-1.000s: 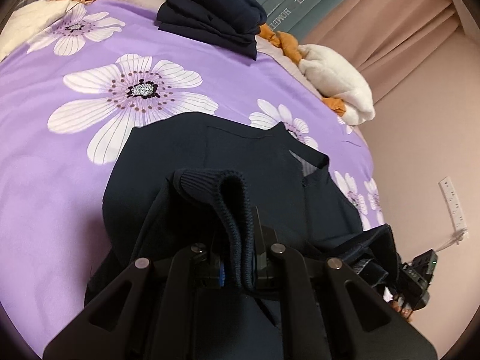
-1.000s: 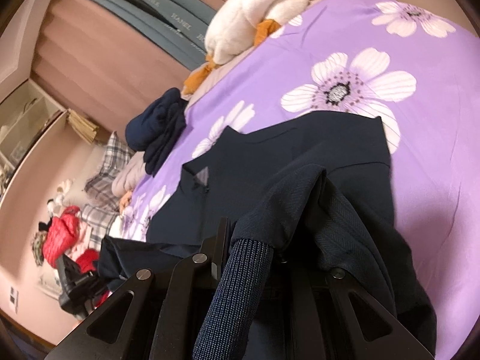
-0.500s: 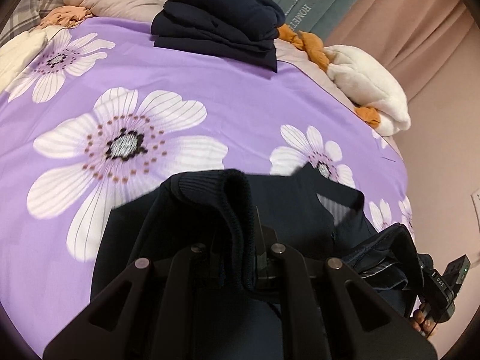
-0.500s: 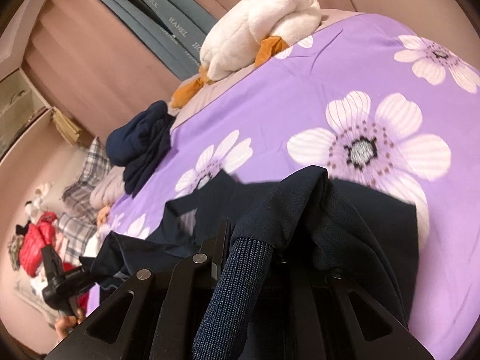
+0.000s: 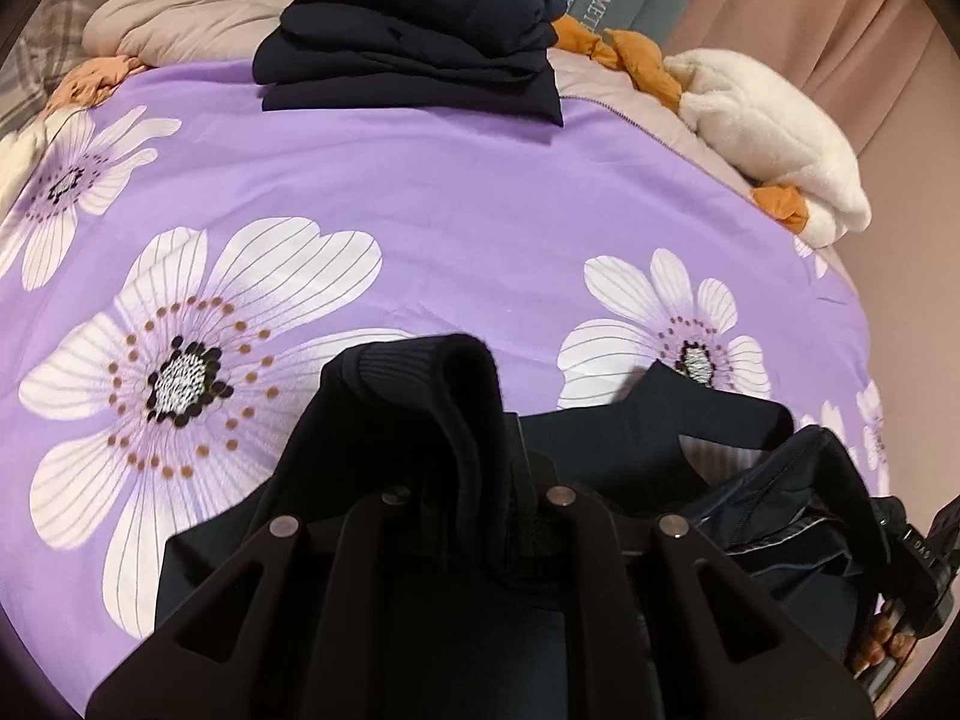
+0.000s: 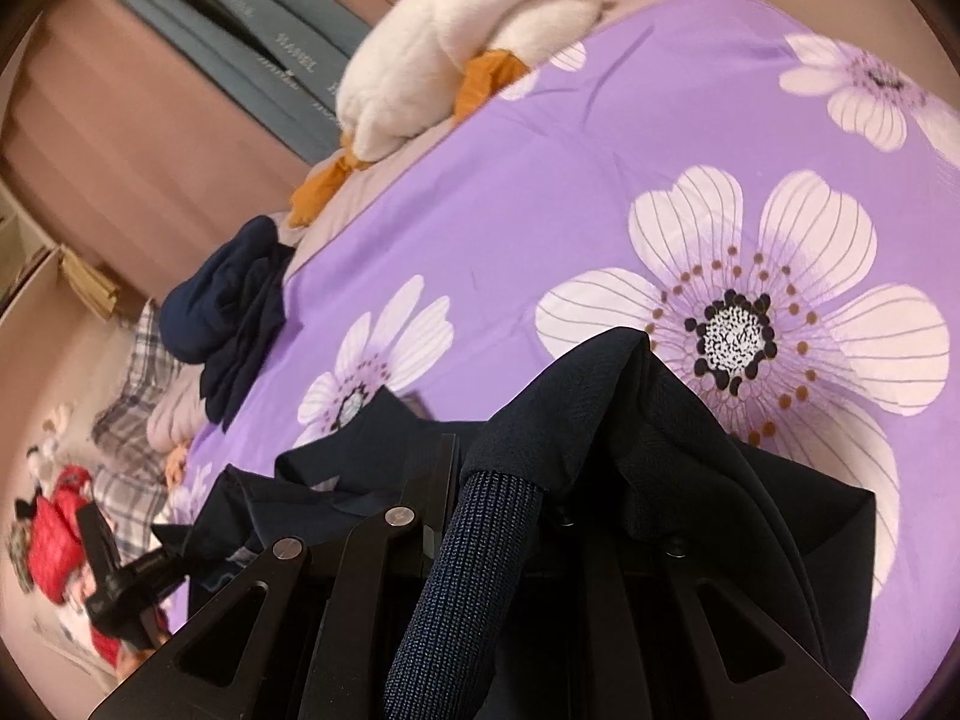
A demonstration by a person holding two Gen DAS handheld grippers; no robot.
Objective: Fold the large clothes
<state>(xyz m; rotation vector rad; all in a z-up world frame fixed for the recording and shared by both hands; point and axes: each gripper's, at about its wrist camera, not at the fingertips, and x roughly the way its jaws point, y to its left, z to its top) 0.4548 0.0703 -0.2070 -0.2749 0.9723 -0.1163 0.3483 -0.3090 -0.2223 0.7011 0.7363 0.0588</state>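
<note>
A dark navy jacket (image 5: 690,438) lies on the purple flowered duvet (image 5: 456,204), its lower part lifted and folded over. My left gripper (image 5: 486,468) pinches the ribbed hem (image 5: 420,360), which drapes over its fingers; its jaws are opening slightly with the cloth still between them. In the right wrist view the right gripper (image 6: 504,480) is shut on the jacket (image 6: 660,450) beside a ribbed cuff (image 6: 480,540) that hangs over the fingers. Each gripper shows in the other's view, holding the far corner of the same fold.
A stack of folded navy clothes (image 5: 414,42) sits at the far side of the bed. A white plush toy (image 5: 774,138) with orange parts lies at the far right corner. Plaid pillows (image 6: 138,372) and a red item (image 6: 57,528) are off to the left.
Both grippers have carried the lifted hem forward across the jacket toward the far side of the bed. Less of the flat jacket body shows, and the folded stack looks closer.
</note>
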